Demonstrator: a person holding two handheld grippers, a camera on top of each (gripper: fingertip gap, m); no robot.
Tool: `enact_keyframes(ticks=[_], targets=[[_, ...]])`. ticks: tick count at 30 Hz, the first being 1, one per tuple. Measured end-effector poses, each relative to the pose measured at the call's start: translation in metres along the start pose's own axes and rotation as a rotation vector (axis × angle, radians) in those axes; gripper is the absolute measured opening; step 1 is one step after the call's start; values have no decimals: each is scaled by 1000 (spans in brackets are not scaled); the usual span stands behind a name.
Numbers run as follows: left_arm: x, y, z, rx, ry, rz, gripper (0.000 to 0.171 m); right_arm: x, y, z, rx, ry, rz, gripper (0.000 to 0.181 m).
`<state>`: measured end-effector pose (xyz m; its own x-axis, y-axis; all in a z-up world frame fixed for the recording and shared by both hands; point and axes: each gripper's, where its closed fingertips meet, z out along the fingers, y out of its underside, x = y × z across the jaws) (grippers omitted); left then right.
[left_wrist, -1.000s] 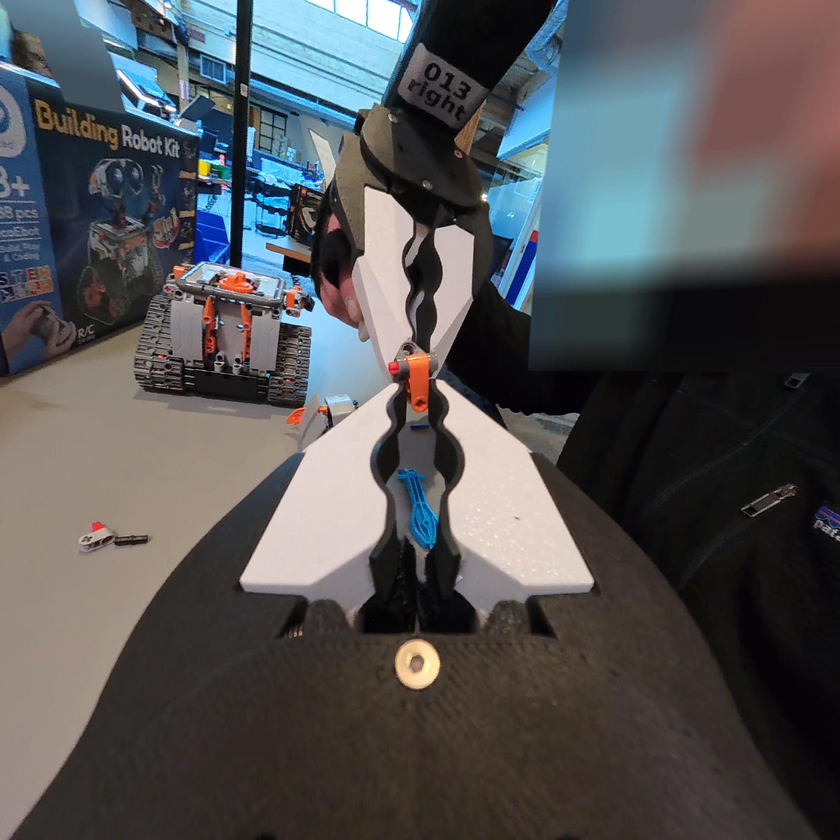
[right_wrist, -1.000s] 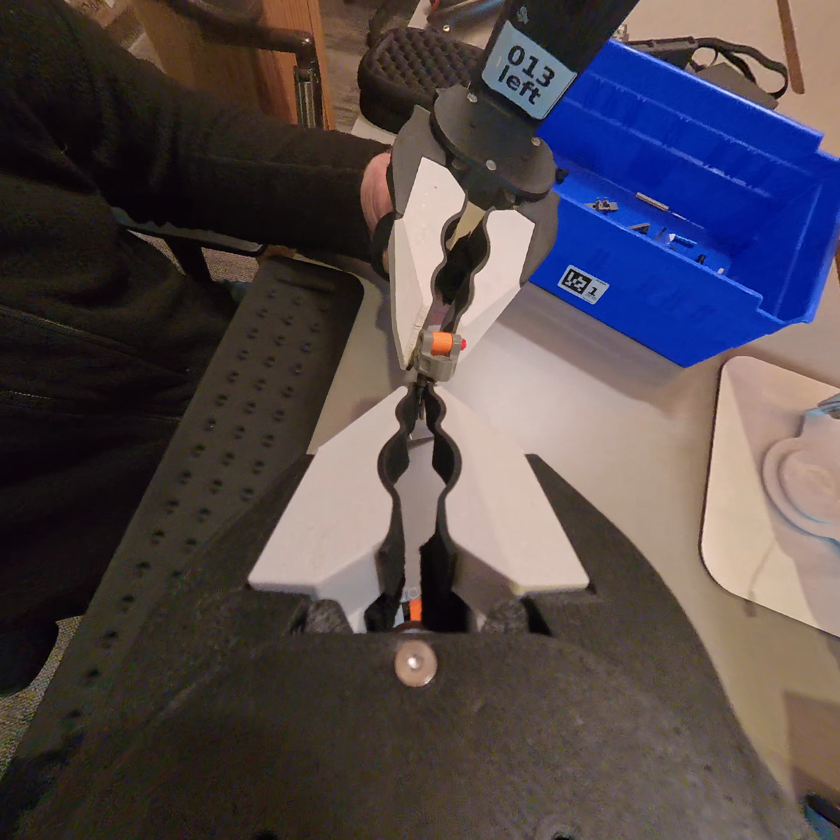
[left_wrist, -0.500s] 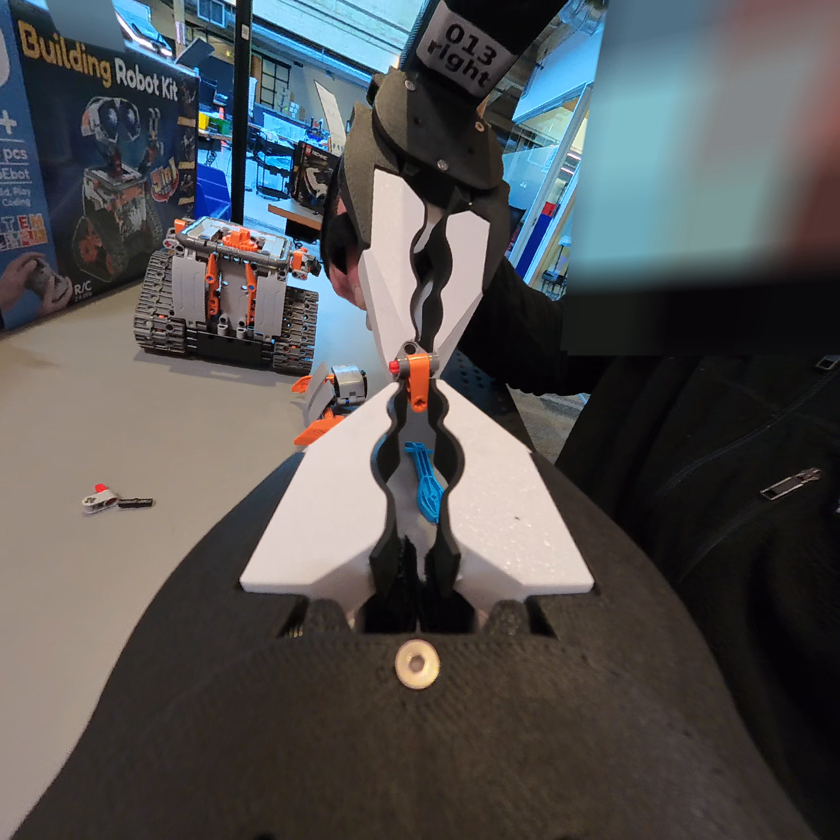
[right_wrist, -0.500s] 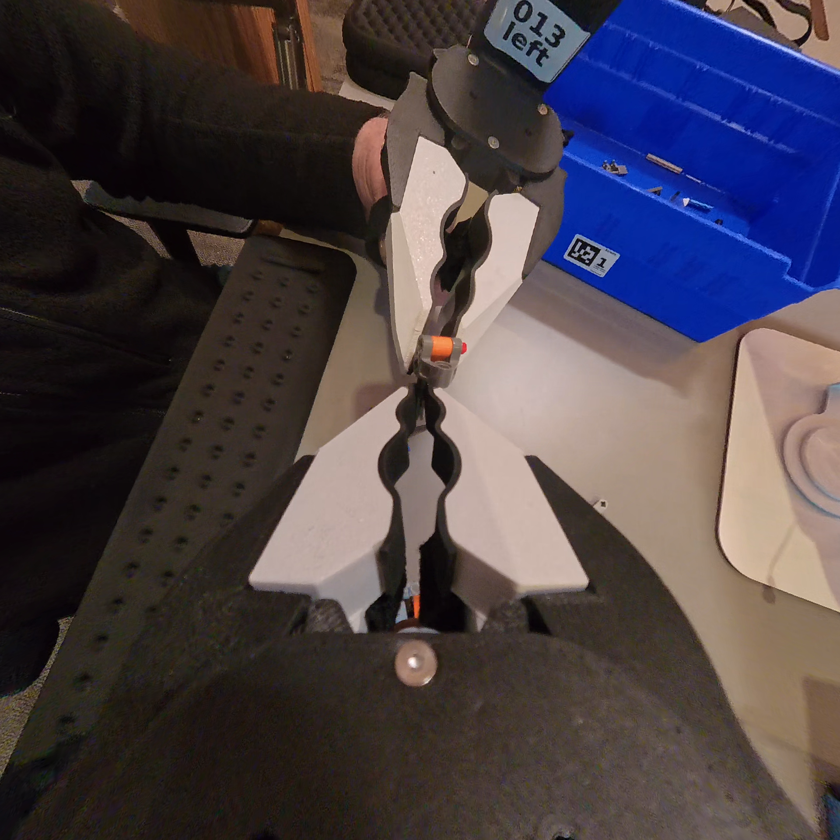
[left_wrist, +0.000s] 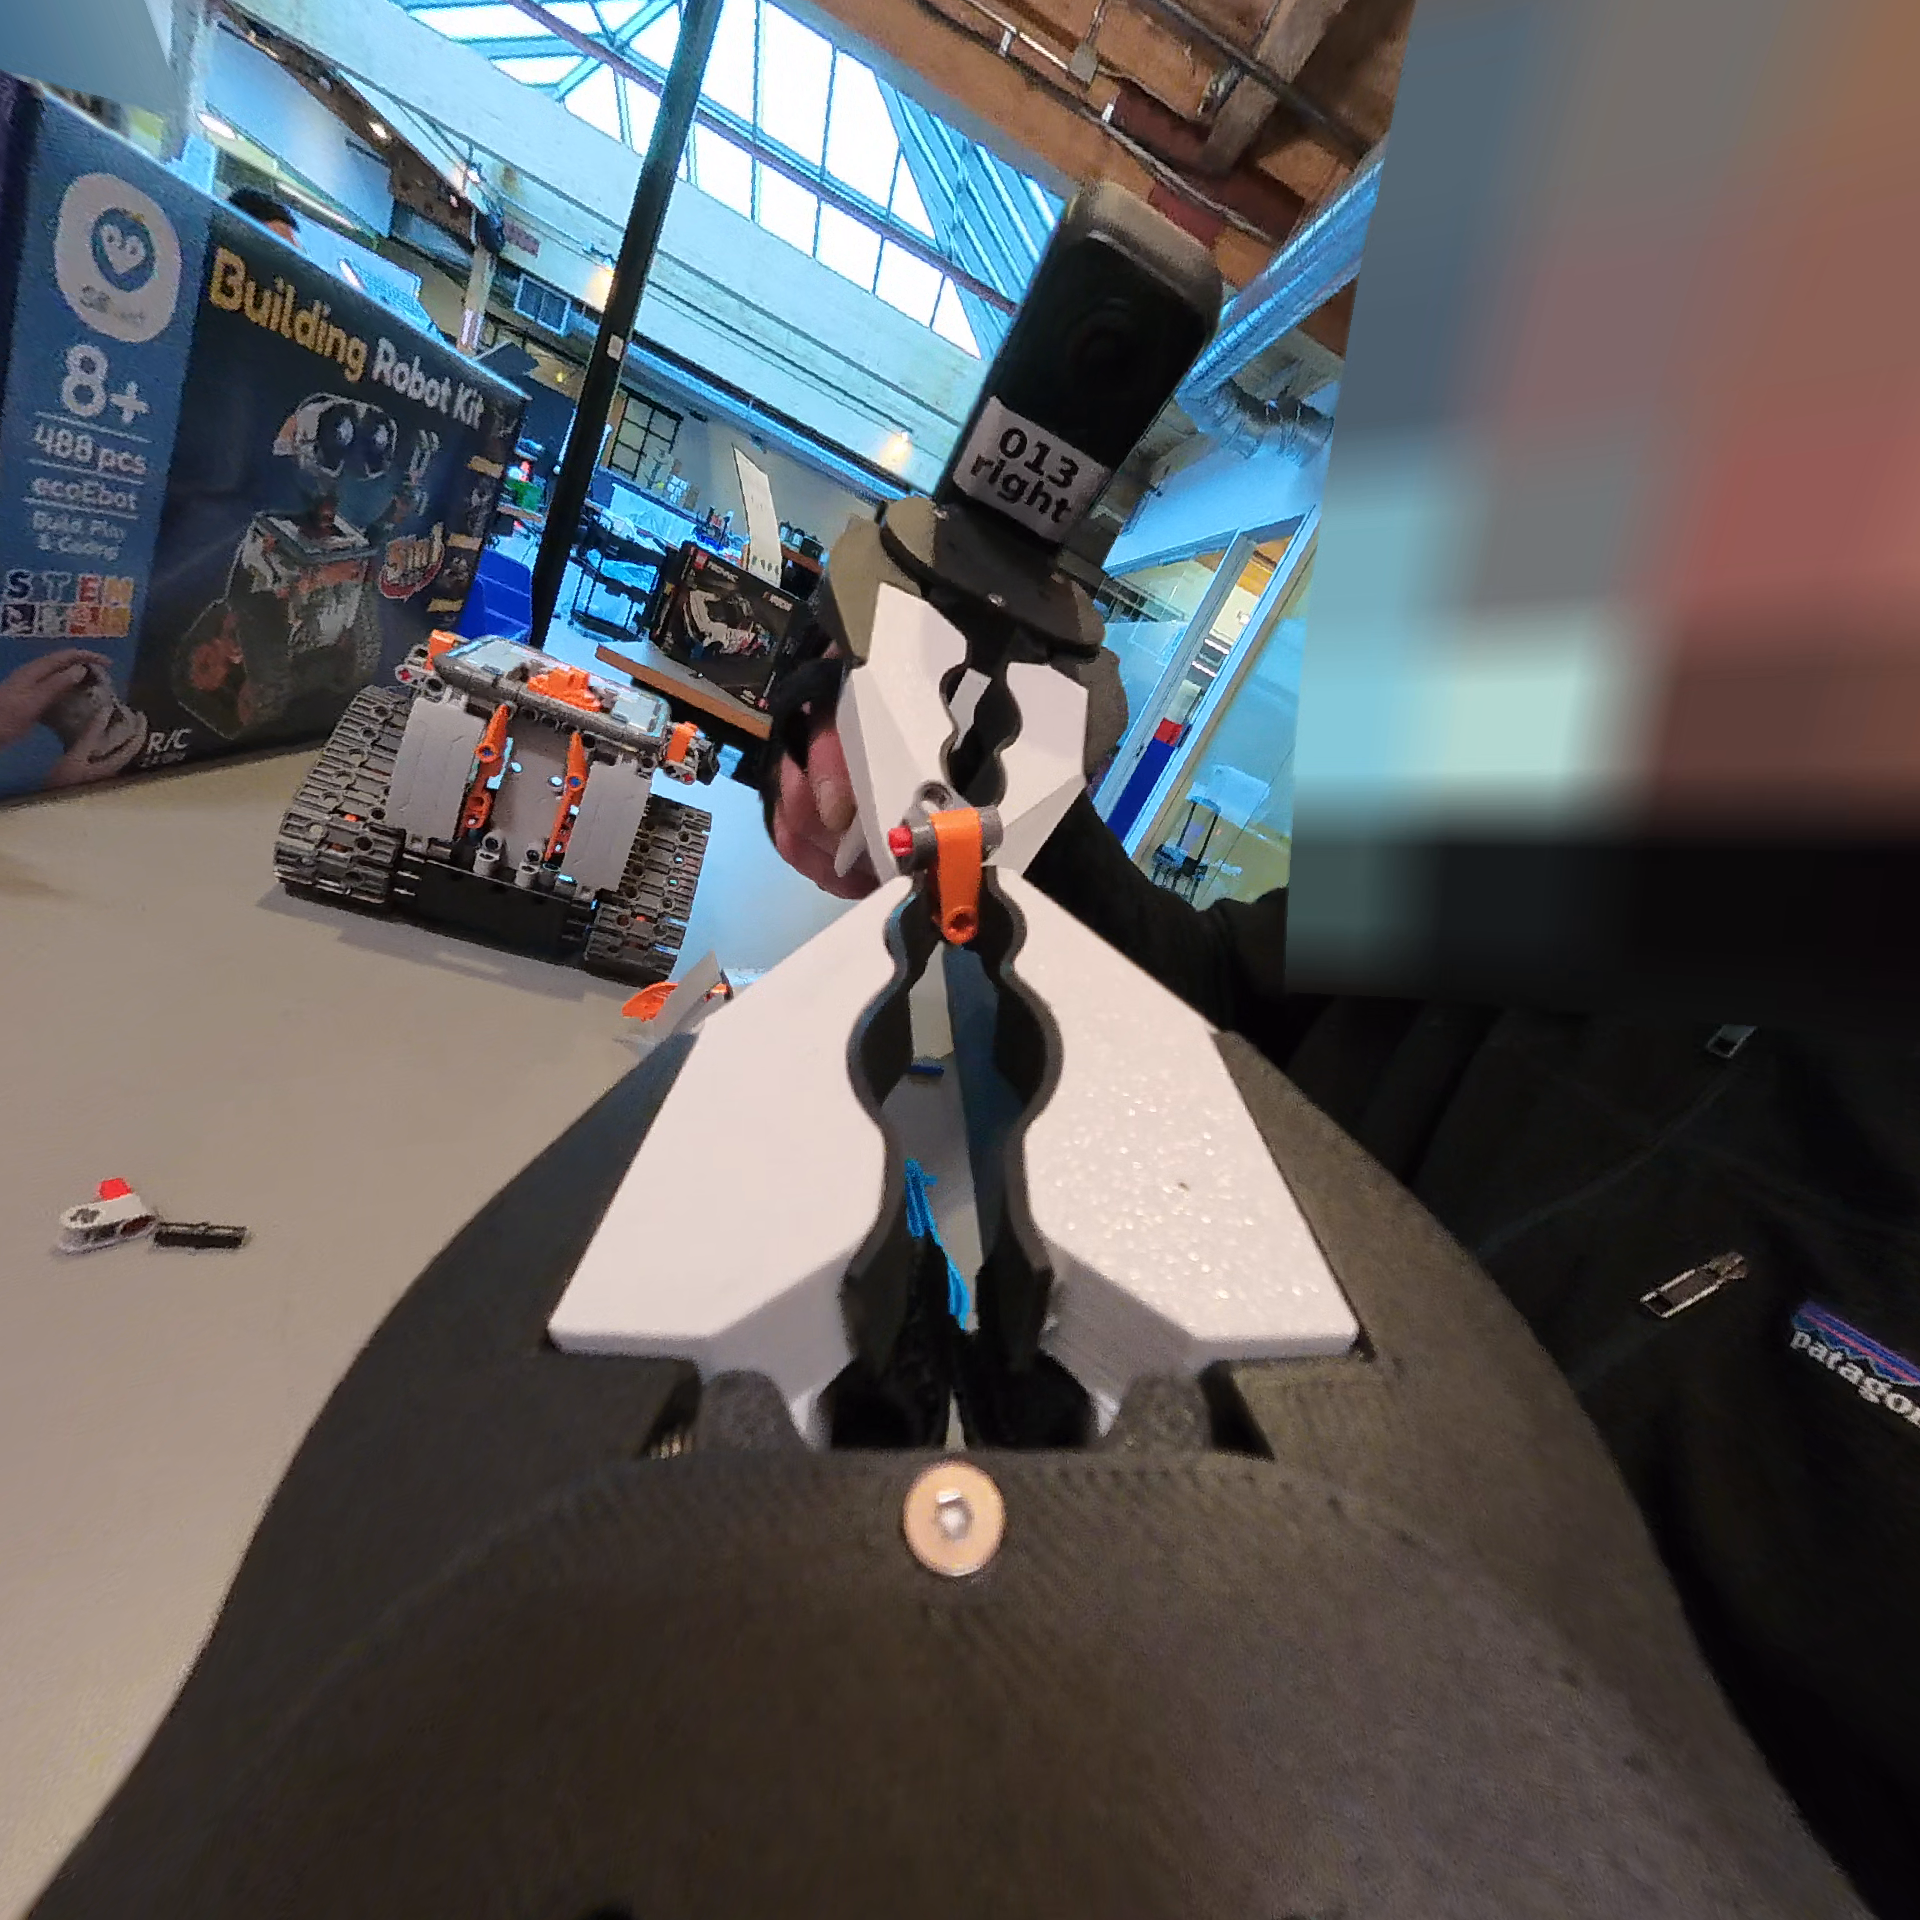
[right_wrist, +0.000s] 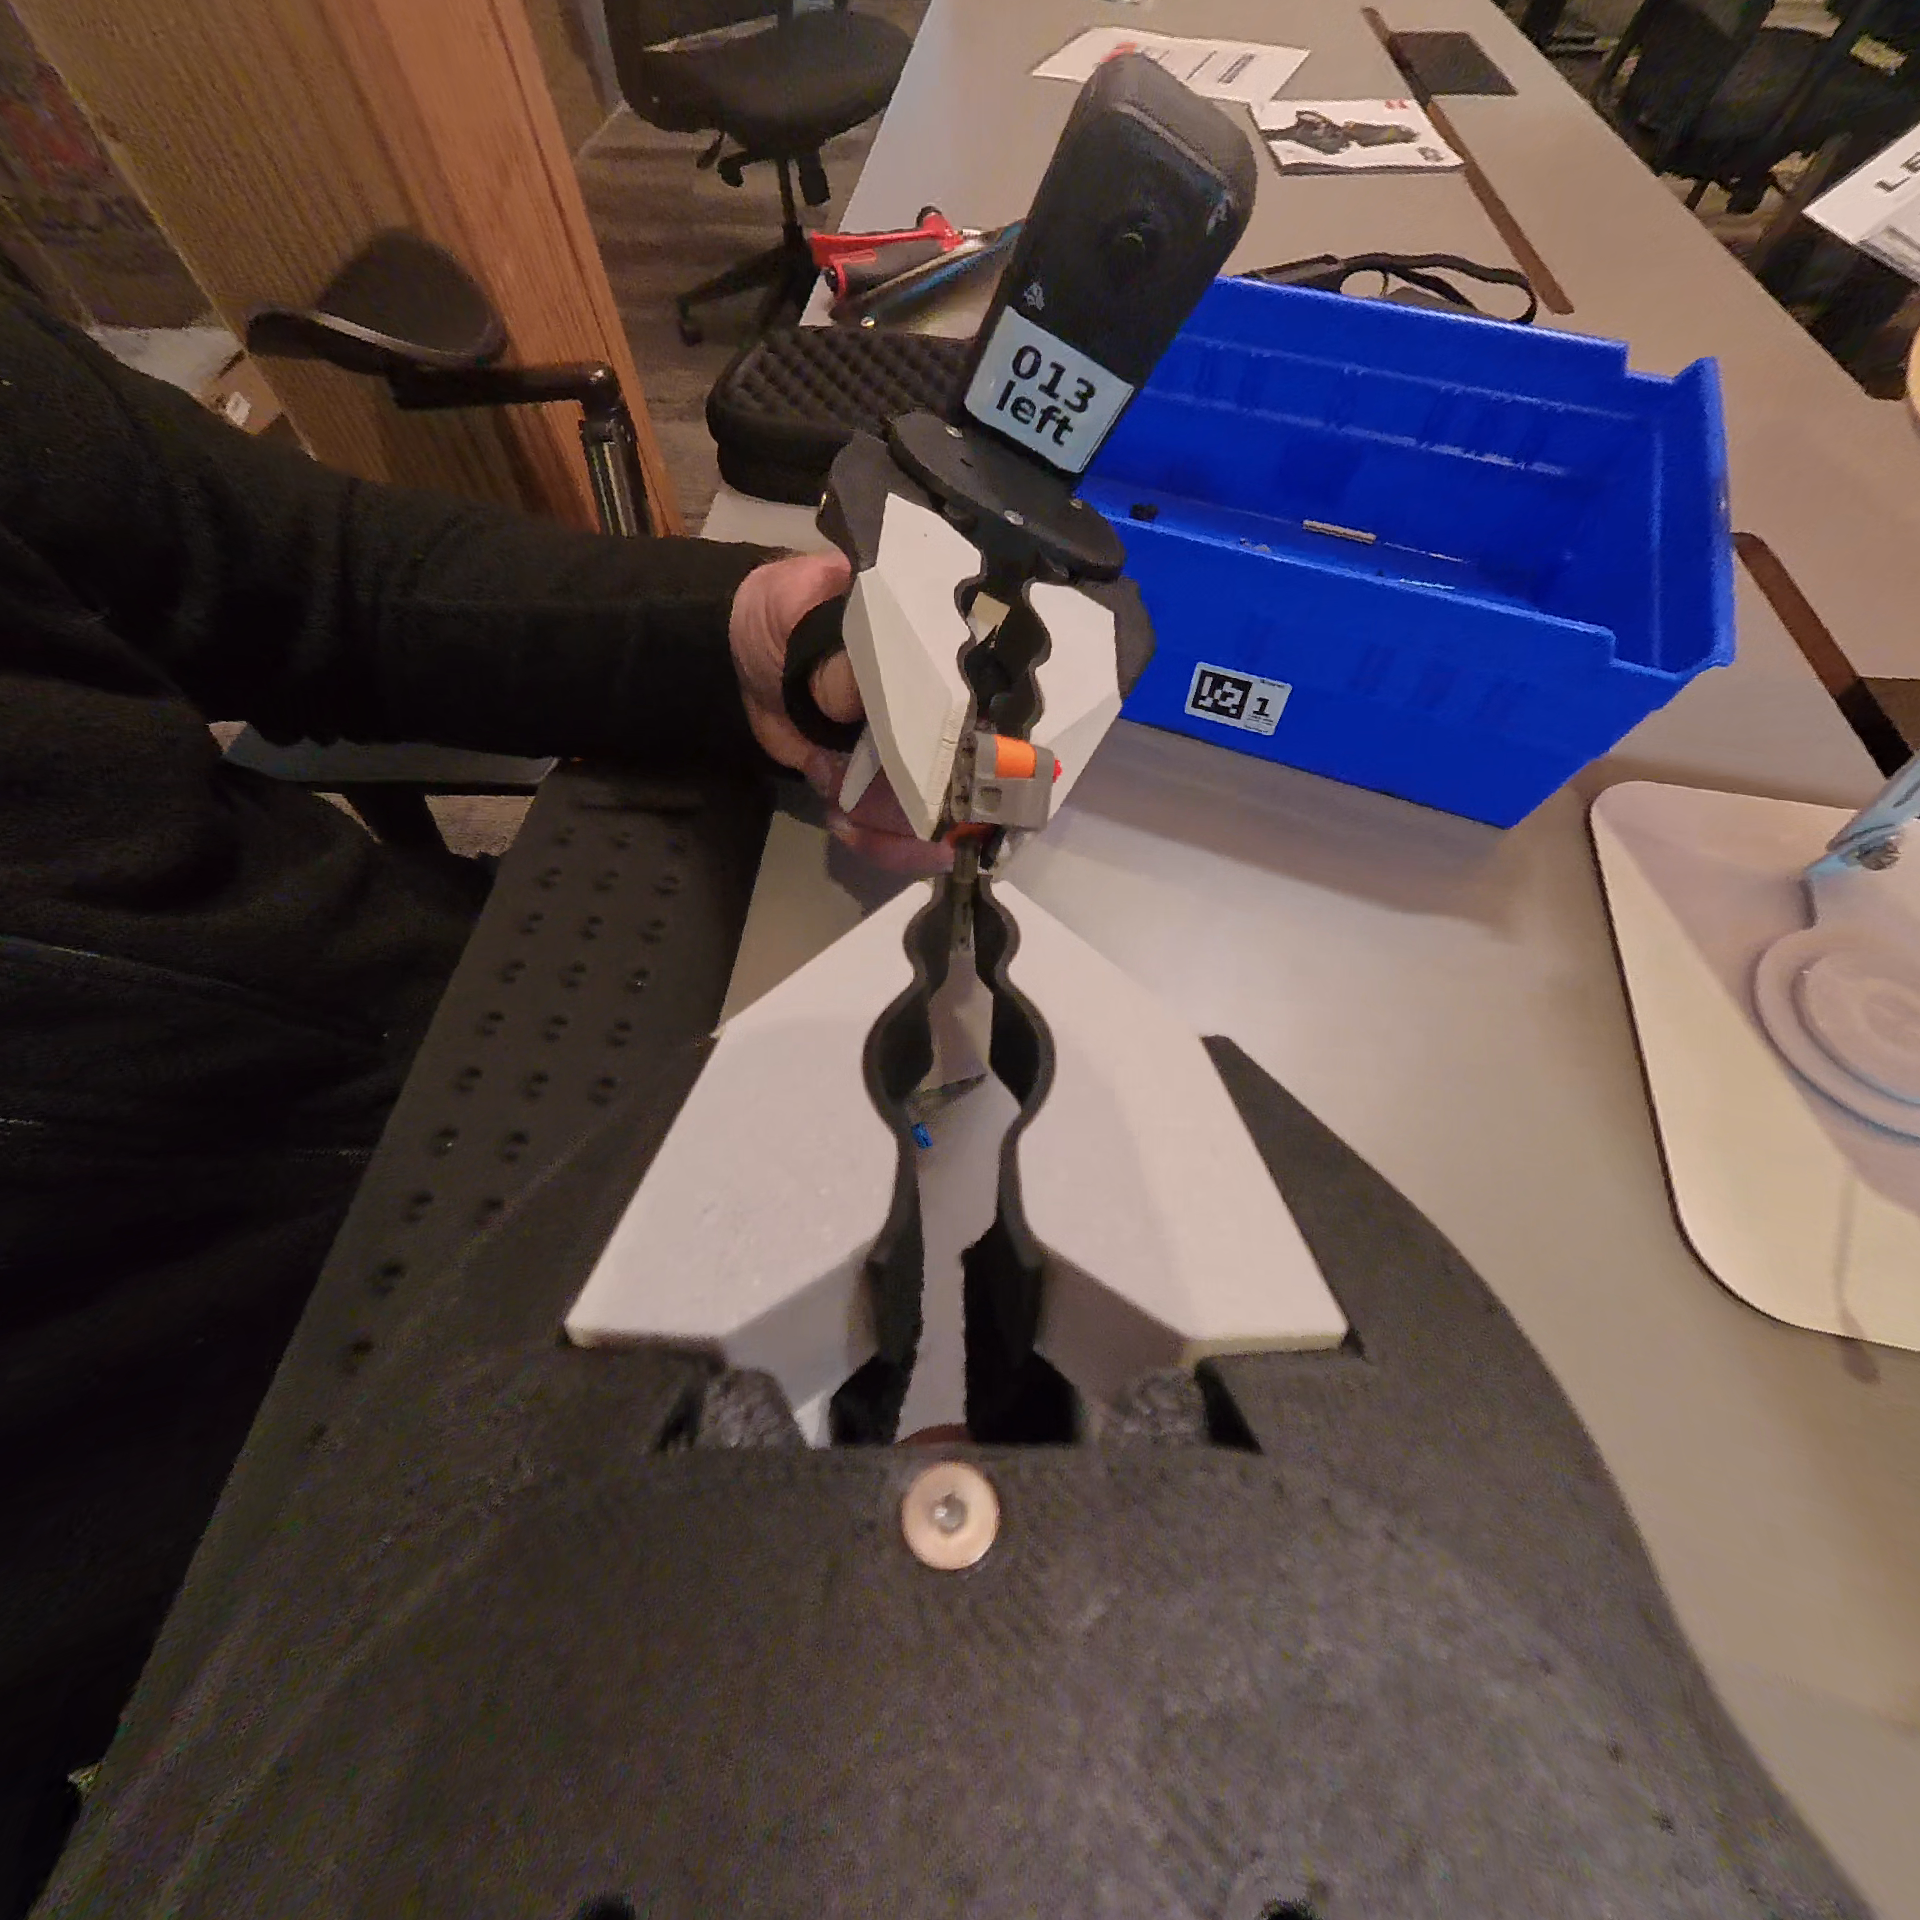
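The grey surface (left_wrist: 260, 1039) stretches beneath my two tools; a printed toy-kit box (left_wrist: 208, 499) stands at its far left edge, and a blue bin (right_wrist: 1455, 644) sits across from it with a few small bits inside; a black perforated pad (right_wrist: 520, 987) lies along the surface's near edge, beside my dark sleeve (right_wrist: 364, 623); a tracked grey-and-orange model (left_wrist: 509, 810) is parked in front of the box. Above the surface, my left claw (left_wrist: 951, 899) and my right claw (right_wrist: 968, 894) meet tip to tip, both narrowed tight on one small orange-and-grey part (left_wrist: 951, 862) with a red pin; the left pinches its orange end, the right grips a thin stub under the grey block, so the part hangs in the air between them, clear of the surface. A slim blue piece (left_wrist: 920, 1210) lies on the surface below my left claw; a white-and-red connector with a short black pin (left_wrist: 135, 1221) rests well off to the left.
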<state>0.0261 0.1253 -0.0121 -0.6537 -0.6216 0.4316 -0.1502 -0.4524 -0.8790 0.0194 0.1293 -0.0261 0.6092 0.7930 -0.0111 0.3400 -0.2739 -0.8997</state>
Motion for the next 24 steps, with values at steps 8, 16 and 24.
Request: enact_keyframes(ticks=[8, 16, 24], targets=[[-58, 84, -29, -544, -399, 55, 7, 20, 50, -21, -135, 116, 44, 1], [-81, 130, -69, -895, -614, 153, 8, 19, 72, -18, -217, 145, 28, 0], [-78, 130, -76, -909, -658, 205, 20, 16, 75, -17, -233, 147, 12, 0]])
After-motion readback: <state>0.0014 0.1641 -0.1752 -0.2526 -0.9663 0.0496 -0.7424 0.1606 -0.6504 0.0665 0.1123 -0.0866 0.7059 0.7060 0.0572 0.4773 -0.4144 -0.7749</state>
